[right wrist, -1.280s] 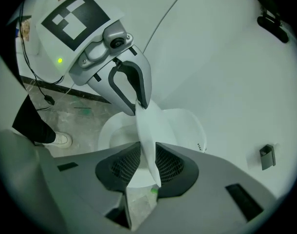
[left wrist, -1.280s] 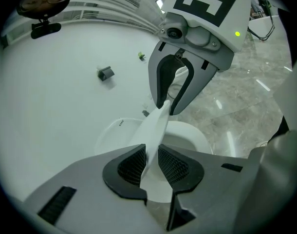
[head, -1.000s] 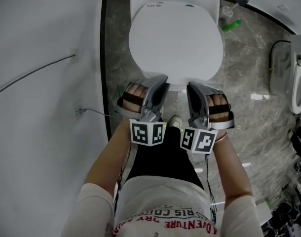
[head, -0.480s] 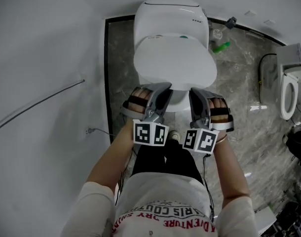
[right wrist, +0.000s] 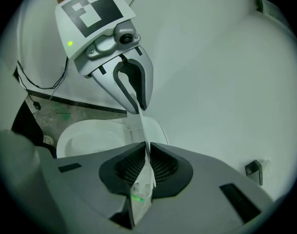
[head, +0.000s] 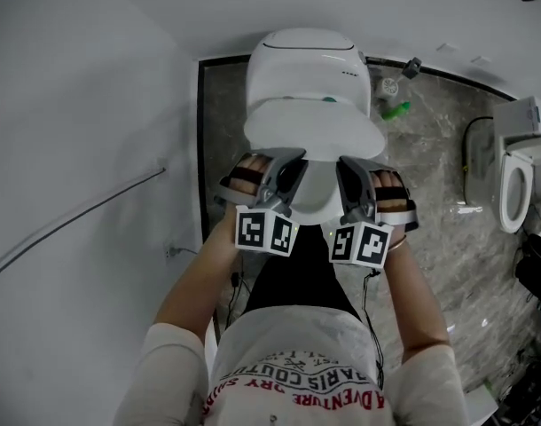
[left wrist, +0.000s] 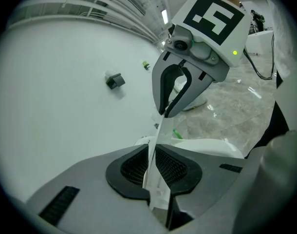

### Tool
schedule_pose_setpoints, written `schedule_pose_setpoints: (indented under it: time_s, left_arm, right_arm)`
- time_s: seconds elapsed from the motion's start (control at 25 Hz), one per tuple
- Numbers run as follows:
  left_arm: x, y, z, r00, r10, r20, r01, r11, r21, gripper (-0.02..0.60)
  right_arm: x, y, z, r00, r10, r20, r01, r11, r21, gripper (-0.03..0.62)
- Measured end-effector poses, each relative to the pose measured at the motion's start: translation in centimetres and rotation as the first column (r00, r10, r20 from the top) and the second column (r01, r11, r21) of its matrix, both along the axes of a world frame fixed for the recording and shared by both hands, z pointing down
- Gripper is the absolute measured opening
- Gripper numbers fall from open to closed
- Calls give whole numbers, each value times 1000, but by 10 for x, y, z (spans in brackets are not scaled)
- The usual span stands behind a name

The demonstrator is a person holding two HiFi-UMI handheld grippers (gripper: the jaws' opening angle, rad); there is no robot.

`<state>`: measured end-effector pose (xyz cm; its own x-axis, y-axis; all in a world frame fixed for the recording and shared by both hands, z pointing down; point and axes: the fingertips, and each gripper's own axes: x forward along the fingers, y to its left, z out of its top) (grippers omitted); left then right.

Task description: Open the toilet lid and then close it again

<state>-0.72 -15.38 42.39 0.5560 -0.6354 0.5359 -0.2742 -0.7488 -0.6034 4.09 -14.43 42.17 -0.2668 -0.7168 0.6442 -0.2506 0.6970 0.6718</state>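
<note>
The white toilet lid [head: 313, 127] stands tilted up off the seat [head: 313, 193], hinged at the tank [head: 308, 60]. My left gripper [head: 290, 158] and right gripper [head: 345, 163] hold its front edge side by side. In the left gripper view the thin lid edge [left wrist: 158, 135] runs between my left gripper's [left wrist: 152, 165] pads; its jaws have just been closing on it. The right gripper [left wrist: 164, 112] pinches the same edge farther along. In the right gripper view the lid edge [right wrist: 140, 130] sits pressed in my right gripper [right wrist: 144, 162], with the left gripper [right wrist: 138, 108] beyond and the seat [right wrist: 90, 135] below.
A white wall [head: 75, 105] with a cable [head: 84, 211] runs close on the left. A green bottle [head: 396, 110] lies on the marble floor right of the tank. A second toilet [head: 510, 185] stands at the far right. The person's legs are directly before the bowl.
Both grippers have risen together with the lid's front edge. The lid has swung up from flat on the seat, and the seat now shows beneath it.
</note>
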Motion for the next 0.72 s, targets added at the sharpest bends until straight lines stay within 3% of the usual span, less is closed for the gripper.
schedule_pose_setpoints:
  time_s: [0.32,0.72]
  left_arm:
    - [6,-51,-17,999,-43,14,43,999,-15,52]
    - [7,-113,-36,999,-40,15,41,999,-14,55]
  right_arm:
    - [6,-51,-21,997,-57,46,57,998,-6,34]
    - [7,-113,-37,991,-101,92,102,995,-7,34]
